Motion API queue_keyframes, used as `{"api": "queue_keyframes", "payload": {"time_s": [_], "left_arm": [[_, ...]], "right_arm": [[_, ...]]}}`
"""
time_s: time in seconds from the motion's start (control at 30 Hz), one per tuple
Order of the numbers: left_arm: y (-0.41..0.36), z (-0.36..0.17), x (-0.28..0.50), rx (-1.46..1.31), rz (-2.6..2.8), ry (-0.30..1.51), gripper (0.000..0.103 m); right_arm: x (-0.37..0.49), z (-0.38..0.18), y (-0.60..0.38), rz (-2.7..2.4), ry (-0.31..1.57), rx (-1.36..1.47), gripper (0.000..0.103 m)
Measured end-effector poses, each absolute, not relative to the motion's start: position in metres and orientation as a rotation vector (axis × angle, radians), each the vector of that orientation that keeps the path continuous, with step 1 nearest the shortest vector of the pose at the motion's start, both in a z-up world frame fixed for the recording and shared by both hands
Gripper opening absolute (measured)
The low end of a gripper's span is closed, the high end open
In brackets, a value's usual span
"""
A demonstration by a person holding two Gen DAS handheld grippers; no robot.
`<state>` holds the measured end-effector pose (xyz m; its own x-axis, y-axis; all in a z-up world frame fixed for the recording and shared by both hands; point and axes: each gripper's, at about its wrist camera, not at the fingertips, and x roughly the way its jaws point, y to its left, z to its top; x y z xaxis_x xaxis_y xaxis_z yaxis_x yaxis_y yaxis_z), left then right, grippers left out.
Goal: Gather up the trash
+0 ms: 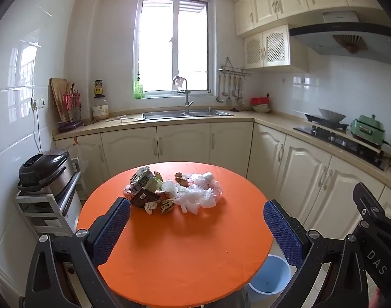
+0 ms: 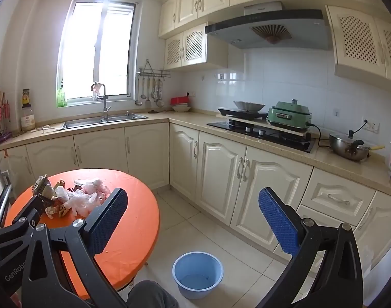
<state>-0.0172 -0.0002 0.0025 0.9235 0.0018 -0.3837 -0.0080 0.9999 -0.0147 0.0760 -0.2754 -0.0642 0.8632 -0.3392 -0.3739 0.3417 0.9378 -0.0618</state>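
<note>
**Both jaws wide, trash heaped on the orange table**

While I hung over the near edge of the round orange table point(image 1: 185, 251), much stayed cut off. The table's base was hidden under its top. The blue plastic basin point(image 2: 198, 274) on the tiled floor showed whole only from my right side; from the left, the table rim covered most of it. A dark sleeve or knee crept in at the bottom of the right view, too cropped to name.

My left gripper point(image 1: 196, 222) stood spread wide, nothing between its blue, dimpled pads point(image 1: 113, 228). My right gripper point(image 2: 192, 217) gaped the same, empty, over open floor beside the table.

The trash pile point(image 1: 169, 192) lay toward the far half of the tabletop, apart from both grippers. It held a crushed carton point(image 1: 141, 182), printed and creased, brown torn wrappers, and crumpled thin white plastic film point(image 1: 198, 195), glossy and bunched. Print on the wrappers was too small to read.

The cloth surface looked smooth, flecked with crumbs.
</note>
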Motion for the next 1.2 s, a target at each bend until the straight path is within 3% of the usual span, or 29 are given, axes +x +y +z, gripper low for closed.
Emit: {"api": "queue_keyframes", "payload": {"time_s": [1.2], "left_arm": [[0.01, 0.007, -0.035, -0.036, -0.002, 0.368, 0.102]], "right_arm": [[0.061, -0.05, -0.271, -0.373, 0.381, -0.01, 0.103]]}}
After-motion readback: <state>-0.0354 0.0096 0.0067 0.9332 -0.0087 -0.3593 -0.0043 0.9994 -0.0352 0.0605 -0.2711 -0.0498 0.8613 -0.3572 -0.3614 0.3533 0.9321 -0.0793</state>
